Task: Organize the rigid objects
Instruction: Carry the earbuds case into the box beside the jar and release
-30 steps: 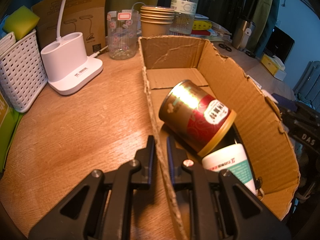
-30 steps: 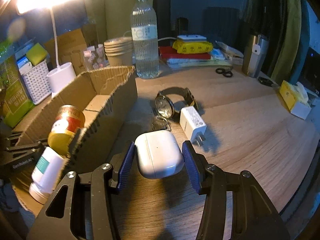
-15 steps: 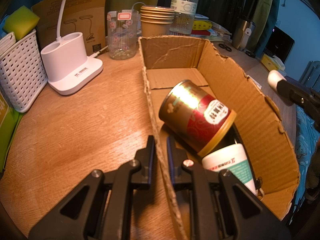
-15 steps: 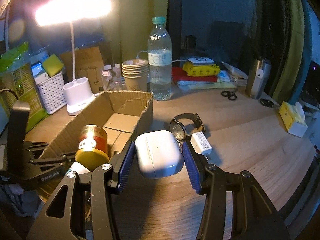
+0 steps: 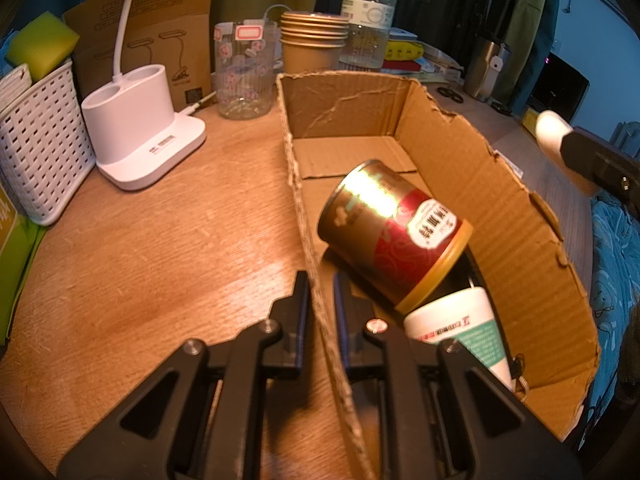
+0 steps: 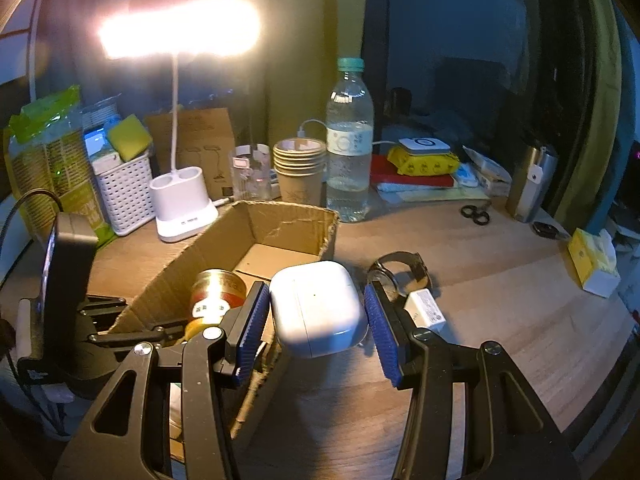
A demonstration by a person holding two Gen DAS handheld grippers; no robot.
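Your left tongs (image 5: 320, 300) pinch the cardboard box (image 5: 500, 216) wall. Only the right view shows your right tongs (image 6: 316, 316) clamping the earbuds case (image 6: 316, 308) above the box's near wall

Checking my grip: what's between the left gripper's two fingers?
The left wall of the brown cardboard box, pinched by the left gripper, seen in the left wrist view.

- red-gold can (image 5: 394, 228) in the box I clamp: white label with Chinese characters, too blurred to read
- white tub (image 5: 460, 330) beside it: red and green print, unreadable
- lamp base (image 5: 158, 146): tiny sticker, illegible
- water bottle (image 6: 349, 148) label: illegible
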